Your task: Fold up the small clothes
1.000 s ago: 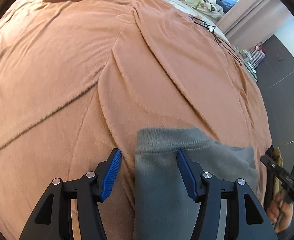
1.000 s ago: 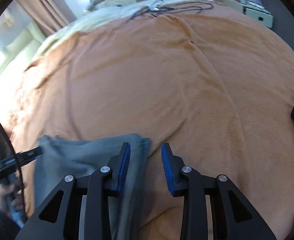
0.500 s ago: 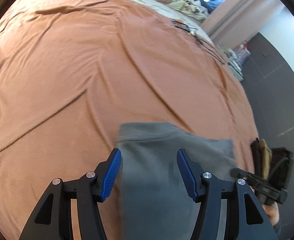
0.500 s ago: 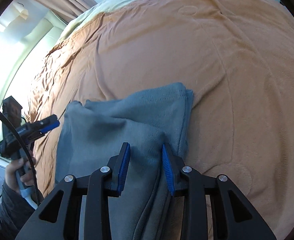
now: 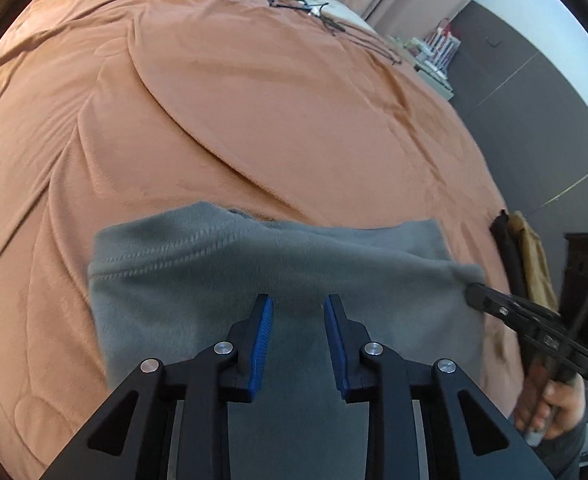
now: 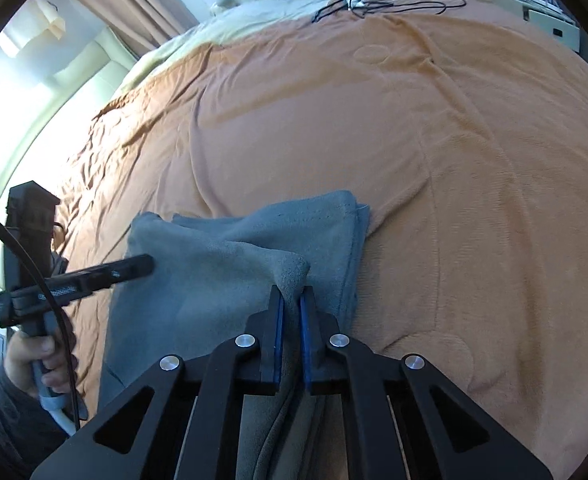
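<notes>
Your right gripper [image 6: 290, 300] is clamped on a raised fold of the grey fleece garment [image 6: 214, 276], which lies on the orange blanket [image 6: 434, 160]; your left gripper [image 5: 298, 312] has just been closing, jaws partly apart over the cloth, gripping nothing.

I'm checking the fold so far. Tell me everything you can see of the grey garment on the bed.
The grey garment looks like soft fleece with stitched hems. It lies partly folded, in layers, on the orange blanket. The right hand-held gripper is shut on a raised ridge of it. The left hand-held gripper, jaws just closing, hovers over its middle, pads apart.
</notes>
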Tool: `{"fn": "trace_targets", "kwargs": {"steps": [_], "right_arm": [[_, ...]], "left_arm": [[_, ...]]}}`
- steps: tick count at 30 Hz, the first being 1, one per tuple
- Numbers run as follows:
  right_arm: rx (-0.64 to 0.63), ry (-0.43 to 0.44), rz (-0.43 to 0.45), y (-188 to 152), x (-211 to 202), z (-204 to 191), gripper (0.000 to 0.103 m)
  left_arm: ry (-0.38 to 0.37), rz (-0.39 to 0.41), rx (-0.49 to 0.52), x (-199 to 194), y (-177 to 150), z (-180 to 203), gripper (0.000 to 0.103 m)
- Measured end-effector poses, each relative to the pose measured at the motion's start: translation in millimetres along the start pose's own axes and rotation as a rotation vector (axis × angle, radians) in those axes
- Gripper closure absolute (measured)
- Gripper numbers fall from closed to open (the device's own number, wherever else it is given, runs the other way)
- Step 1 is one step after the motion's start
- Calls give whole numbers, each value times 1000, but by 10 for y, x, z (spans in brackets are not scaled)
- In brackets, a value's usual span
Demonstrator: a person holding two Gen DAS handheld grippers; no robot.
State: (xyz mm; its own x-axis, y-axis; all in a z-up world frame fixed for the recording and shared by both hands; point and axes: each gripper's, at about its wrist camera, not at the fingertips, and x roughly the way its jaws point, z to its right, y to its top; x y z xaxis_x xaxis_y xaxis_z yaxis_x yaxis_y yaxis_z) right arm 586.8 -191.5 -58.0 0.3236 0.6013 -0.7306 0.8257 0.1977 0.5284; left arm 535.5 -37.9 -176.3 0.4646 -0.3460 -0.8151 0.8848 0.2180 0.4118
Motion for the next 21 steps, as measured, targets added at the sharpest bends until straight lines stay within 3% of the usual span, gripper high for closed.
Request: {"fn": "trace_targets", "kwargs": {"steps": [5,10,11,12,13,14,15,18,21], "right_arm": [[18,-19,-43,-59,100,77,98],[43,2,-20,-48,-1,81,91],[45,5,-10,-52,-45,83,85],[47,8,2,-58,-90,96,72],[49,14,16,-64,-144,108,51],[50,20,26,-78,-178,126,43],[51,26,37,-94,-215,151,39],[83,59,23,-162,-241,270,39],[104,105,-22,-242,-177,364,39]], "left_arm": [[29,-7,-18,211,147,-12,74],[44,-6,-21,292,278,-4,74],[44,-2,-21,293,296,4,74],[45,-1,-24,288,317,11,74],[46,-2,-28,272,331,17,74],[46,-1,-29,241,342,18,74],[43,5,-28,194,351,24,74],[40,16,-29,49,332,1,72],[38,21,-41,-90,275,-75,63]]}}
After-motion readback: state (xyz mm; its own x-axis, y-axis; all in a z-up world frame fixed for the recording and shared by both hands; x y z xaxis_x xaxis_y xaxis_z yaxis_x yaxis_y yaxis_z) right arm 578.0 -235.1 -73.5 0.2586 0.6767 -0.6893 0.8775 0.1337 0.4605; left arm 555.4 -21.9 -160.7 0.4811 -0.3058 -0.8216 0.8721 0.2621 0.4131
